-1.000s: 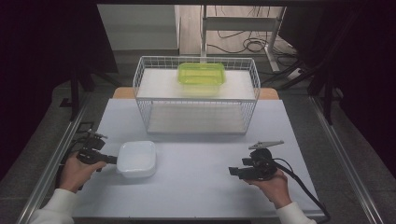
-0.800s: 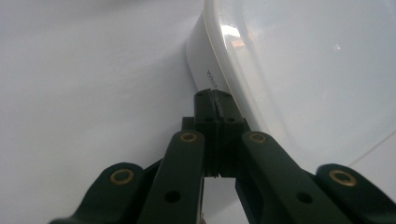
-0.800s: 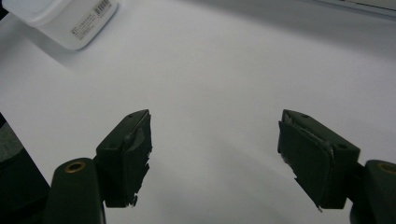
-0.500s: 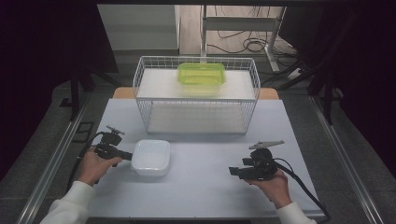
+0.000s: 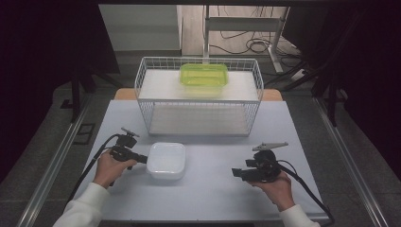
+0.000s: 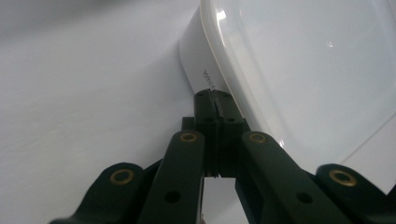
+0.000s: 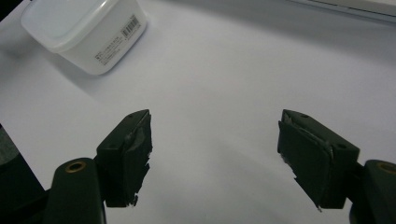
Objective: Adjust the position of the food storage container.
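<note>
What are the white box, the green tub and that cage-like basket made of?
The white box looks like smooth, milky plastic: glossy highlights on its lid and a printed label on its side. The green tub seems to be see-through tinted plastic. The basket appears to be white-coated wire, a thin open grid; whether there is metal underneath can't be told.

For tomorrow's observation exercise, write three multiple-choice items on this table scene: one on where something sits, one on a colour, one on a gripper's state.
1. Where is the green container?
A. on top of the wire basket
B. on the table beside the white container
C. in the right gripper

2. What colour is the lidded container at the left gripper?
A. green
B. white
C. black

3. How does the right gripper stand?
A. shut on the container
B. shut on nothing
C. open

Answers: 1 A, it rests on the basket's top in the high view. 2 B, its lid and walls are white. 3 C, the right gripper view shows its jaws wide apart over bare table.
</note>
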Demonstrator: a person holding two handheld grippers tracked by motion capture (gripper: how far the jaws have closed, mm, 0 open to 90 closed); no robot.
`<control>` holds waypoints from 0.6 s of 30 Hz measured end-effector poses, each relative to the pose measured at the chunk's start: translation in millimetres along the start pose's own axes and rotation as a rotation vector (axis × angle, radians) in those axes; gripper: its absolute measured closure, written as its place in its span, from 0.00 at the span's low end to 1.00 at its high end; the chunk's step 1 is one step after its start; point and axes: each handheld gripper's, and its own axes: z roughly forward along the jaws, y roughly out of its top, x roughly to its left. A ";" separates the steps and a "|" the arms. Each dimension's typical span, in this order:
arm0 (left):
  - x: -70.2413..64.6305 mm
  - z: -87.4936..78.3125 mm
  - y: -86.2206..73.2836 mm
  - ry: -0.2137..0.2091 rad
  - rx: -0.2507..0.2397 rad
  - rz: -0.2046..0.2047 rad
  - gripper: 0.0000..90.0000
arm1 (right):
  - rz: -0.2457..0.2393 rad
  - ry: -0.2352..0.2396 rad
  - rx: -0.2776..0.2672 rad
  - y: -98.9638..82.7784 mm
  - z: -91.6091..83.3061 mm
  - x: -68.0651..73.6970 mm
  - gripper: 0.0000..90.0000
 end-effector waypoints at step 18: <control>-31.2 22.8 14.2 -0.074 0.015 0.047 1.00 | -0.005 -0.003 0.016 -1.1 2.5 -1.2 0.29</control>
